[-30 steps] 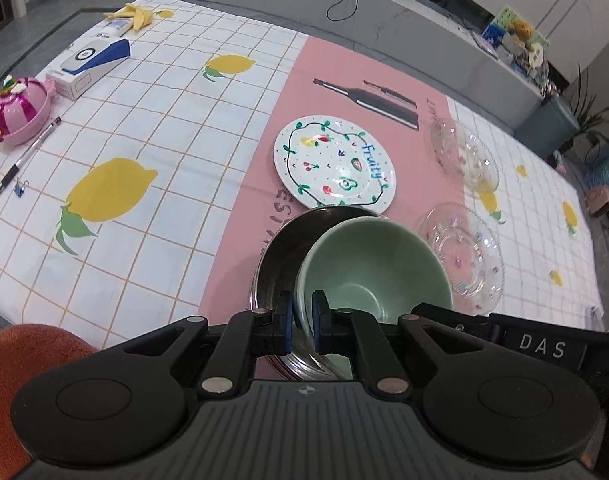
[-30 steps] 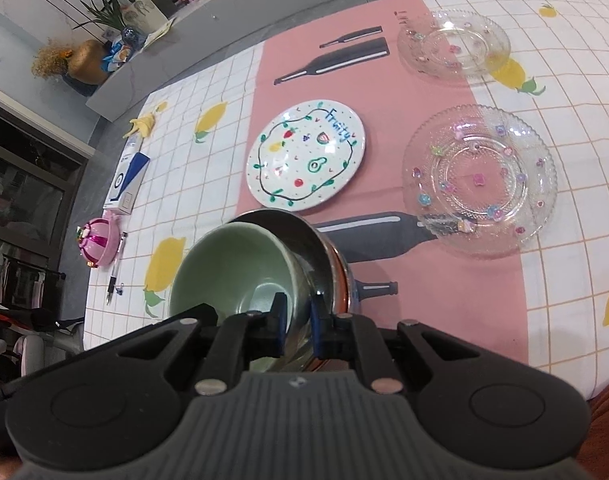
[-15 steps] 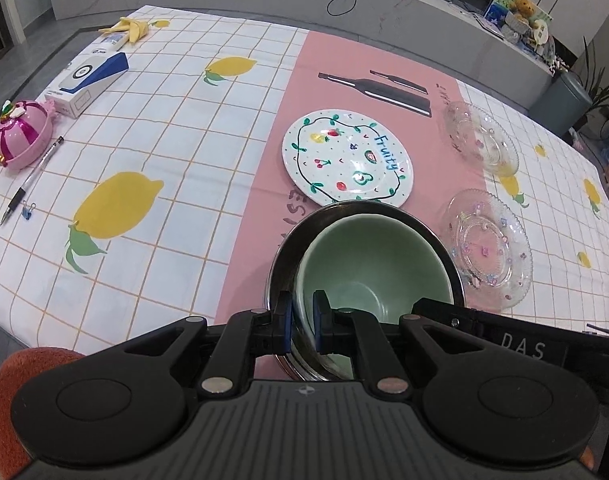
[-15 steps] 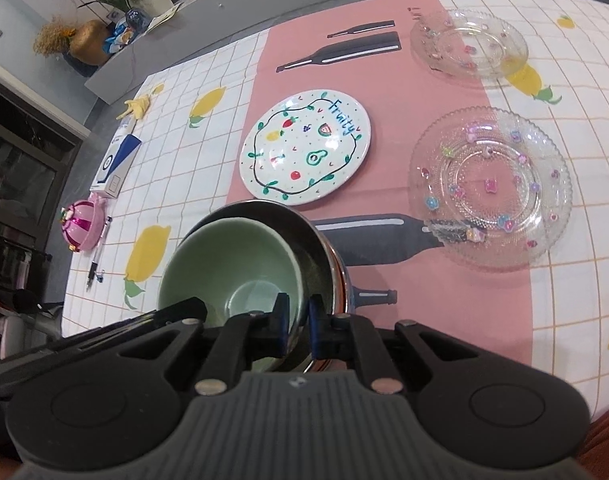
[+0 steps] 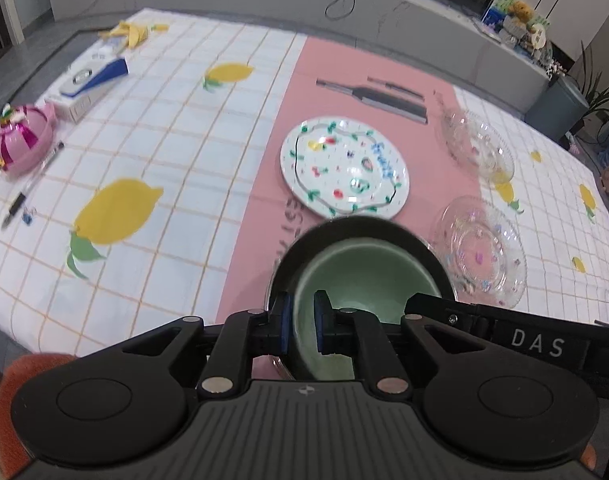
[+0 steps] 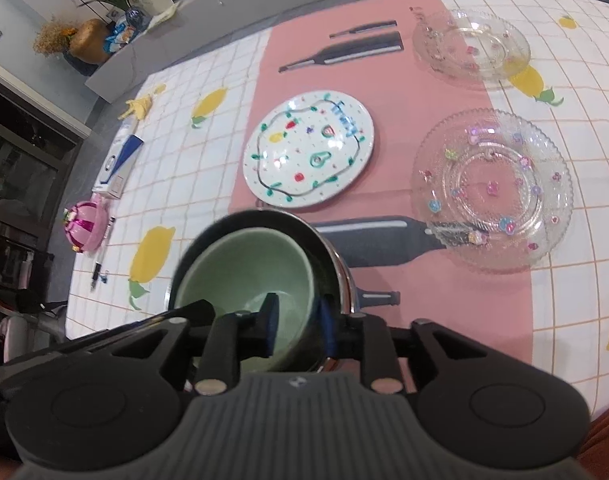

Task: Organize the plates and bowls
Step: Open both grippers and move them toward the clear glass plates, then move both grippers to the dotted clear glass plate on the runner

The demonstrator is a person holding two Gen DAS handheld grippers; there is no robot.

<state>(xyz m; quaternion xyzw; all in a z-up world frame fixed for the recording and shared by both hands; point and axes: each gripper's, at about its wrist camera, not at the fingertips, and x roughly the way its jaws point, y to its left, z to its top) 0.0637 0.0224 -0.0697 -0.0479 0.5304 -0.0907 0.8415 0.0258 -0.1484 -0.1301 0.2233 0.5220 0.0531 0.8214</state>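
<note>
Pinches the near rim of the green bowl [image 5: 364,276] with the left claw [image 5: 303,322], one pad inside the wall and one outside, gap narrow, apparently gripping. Straddles the same wall with the right claw [image 6: 299,320] without pressing it: has just been opening those jaws, now plainly parted, pads clear on both sides.

Finds the green bowl nested in the steel bowl [image 5: 344,226], off-centre and a little tilted against the steel wall. Finds that pair on the pink strip of the cloth [image 5: 260,152], at the near edge, just short of the fruit plate [image 5: 344,168]. Finds two glass plates to the right, the near one [image 5: 480,248] just beside the steel bowl, the far one [image 5: 478,146] well back, neither stacked yet.

Judging the green bowl as glazed ceramic: stiff, fairly heavy for a one-sided pinch, slick under the pads, apt to chip if knocked on steel. Best taken as now, at the rim with one pad in and one out, and kept low. Likely to swing or slip if carried by one claw alone.

Judging the steel bowl as lighter, hard and smooth, prone to sliding on the cloth. Judging the glass plates as brittle and shallow, offering only the raised beaded edge for a hold.
</note>
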